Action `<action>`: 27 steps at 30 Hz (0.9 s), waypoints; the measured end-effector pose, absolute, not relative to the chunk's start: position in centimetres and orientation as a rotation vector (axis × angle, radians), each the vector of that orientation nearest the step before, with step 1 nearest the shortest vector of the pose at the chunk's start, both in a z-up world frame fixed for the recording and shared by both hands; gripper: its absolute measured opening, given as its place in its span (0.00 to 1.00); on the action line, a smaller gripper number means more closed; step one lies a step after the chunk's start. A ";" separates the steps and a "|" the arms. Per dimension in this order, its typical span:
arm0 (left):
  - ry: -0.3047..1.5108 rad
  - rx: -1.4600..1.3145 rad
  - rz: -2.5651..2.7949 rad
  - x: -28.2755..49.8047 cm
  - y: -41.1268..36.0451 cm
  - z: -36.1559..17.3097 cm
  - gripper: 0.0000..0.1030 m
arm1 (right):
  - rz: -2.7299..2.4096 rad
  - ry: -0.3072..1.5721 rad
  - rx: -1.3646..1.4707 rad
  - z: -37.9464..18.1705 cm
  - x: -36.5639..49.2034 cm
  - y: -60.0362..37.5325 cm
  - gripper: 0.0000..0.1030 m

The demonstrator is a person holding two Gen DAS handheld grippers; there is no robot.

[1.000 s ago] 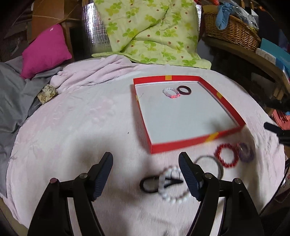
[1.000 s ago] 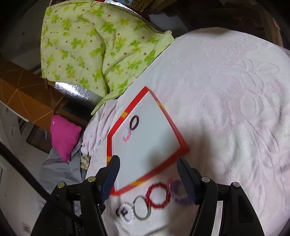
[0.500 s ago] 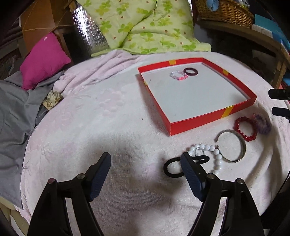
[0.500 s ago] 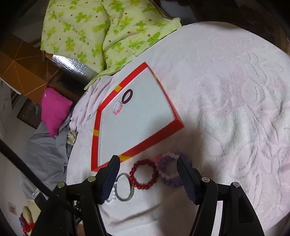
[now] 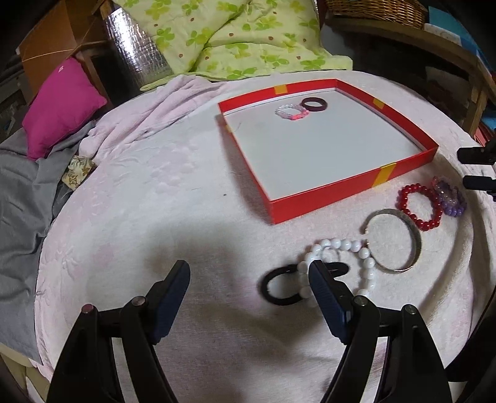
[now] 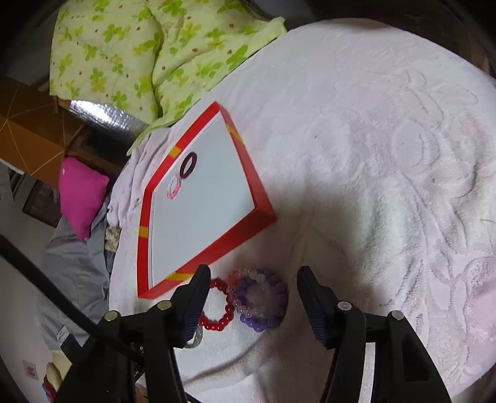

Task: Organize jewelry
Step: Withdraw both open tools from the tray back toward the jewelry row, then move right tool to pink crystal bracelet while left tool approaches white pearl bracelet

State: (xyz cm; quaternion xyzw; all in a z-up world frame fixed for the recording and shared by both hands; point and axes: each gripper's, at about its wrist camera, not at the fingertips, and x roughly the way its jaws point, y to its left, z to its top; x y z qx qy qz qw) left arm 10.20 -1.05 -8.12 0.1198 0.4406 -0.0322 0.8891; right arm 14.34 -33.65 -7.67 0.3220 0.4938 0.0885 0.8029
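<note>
A red shallow box (image 5: 322, 198) (image 6: 217, 238) holds a dark ring bangle (image 5: 314, 104) (image 6: 188, 165) and a pink-white bead bracelet (image 5: 292, 112) (image 6: 174, 187). On the pink blanket in front lie a black hair tie (image 5: 280, 286), a white bead bracelet (image 5: 338, 246), a silver bangle (image 5: 414, 245), a red bead bracelet (image 5: 420, 201) (image 6: 221, 305) and a purple bead bracelet (image 5: 451, 198) (image 6: 262, 297). My left gripper (image 5: 249, 283) is open and empty, its right finger beside the white beads. My right gripper (image 6: 252, 290) (image 5: 477, 169) is open, straddling the purple bracelet.
A green flowered quilt (image 5: 235, 37) (image 6: 148, 52) lies behind the box. A magenta cushion (image 5: 62, 105) (image 6: 80, 195) and grey cloth (image 5: 21, 198) are at the left. A wicker basket (image 5: 375, 9) stands on a shelf at the back right.
My left gripper has pulled back and left, away from the black tie and white beads. My right gripper has come down and closer, with the purple bracelet now between its fingers.
</note>
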 end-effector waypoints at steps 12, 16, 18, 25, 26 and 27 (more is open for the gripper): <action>0.890 0.254 -0.172 10.2 -4.6 -7.7 0.77 | 0.145 1.100 0.449 -9.0 16.1 -30.3 0.28; 0.892 0.262 -0.183 10.3 -4.6 -7.6 0.77 | 0.132 1.087 0.323 -8.9 16.2 -29.2 0.26; 0.892 0.263 -0.170 10.6 -4.0 -7.6 0.77 | 0.122 1.082 0.308 -8.7 16.1 -29.1 0.20; 0.935 0.207 -0.078 11.7 0.5 -7.8 0.77 | 0.098 1.058 0.346 -8.3 15.9 -30.4 0.12; 0.942 0.192 -0.061 11.8 1.3 -7.8 0.77 | 0.101 1.051 0.358 -8.2 15.9 -30.6 0.12; 0.946 0.181 -0.053 11.9 1.8 -7.9 0.77 | 0.109 1.045 0.370 -8.0 15.7 -30.8 0.12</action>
